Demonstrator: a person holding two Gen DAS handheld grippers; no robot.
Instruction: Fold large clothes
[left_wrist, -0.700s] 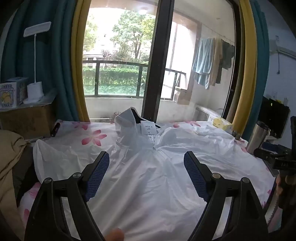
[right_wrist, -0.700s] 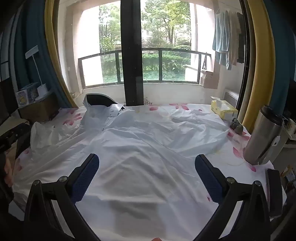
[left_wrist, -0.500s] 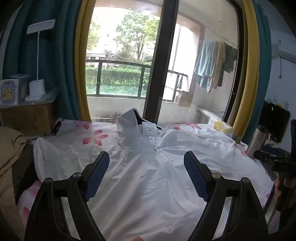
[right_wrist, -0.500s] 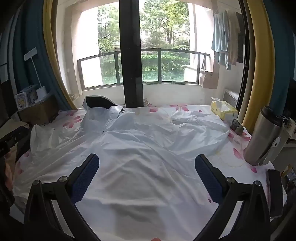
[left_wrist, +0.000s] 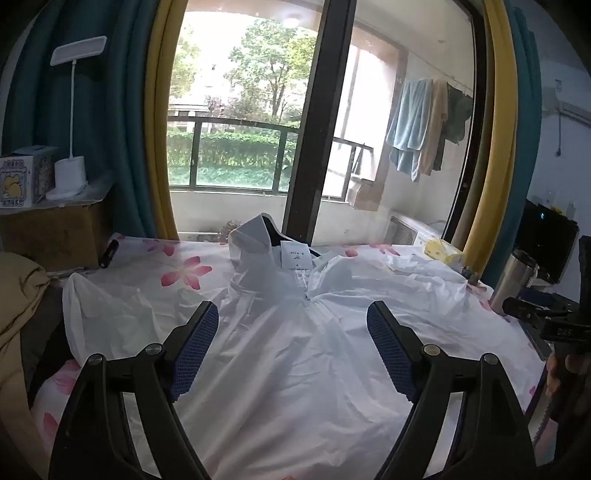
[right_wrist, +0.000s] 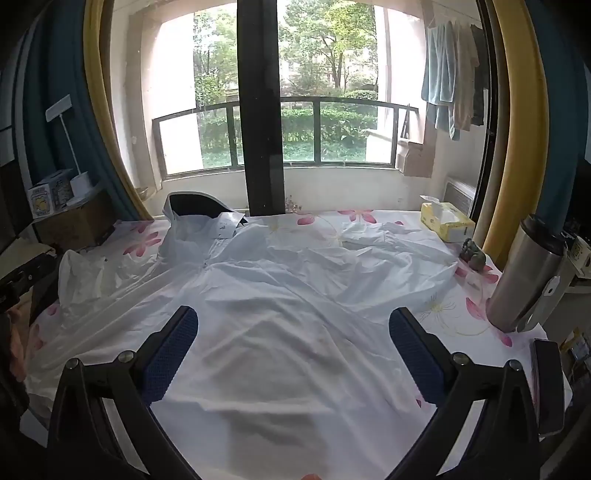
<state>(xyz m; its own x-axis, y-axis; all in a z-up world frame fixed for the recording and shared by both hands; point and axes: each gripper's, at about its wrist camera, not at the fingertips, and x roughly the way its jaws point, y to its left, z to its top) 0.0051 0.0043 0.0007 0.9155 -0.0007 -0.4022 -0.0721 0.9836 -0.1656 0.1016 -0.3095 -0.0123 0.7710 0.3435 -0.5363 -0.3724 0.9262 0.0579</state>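
Grippers are seen nearest: the left gripper (left_wrist: 291, 347) and right gripper (right_wrist: 293, 354), two in all, both spread wide with nothing between the pads. Compared with a moment earlier, both views are tipped slightly upward and more window is shown, yet no fold is begun. One white garment (right_wrist: 280, 314) is spread flat on the flower-print bed (right_wrist: 447, 314), its collar and one paper tag (left_wrist: 295, 256) at the far end. Farther right, one steel flask (right_wrist: 524, 273) and one tissue box (right_wrist: 448, 223) are counted.
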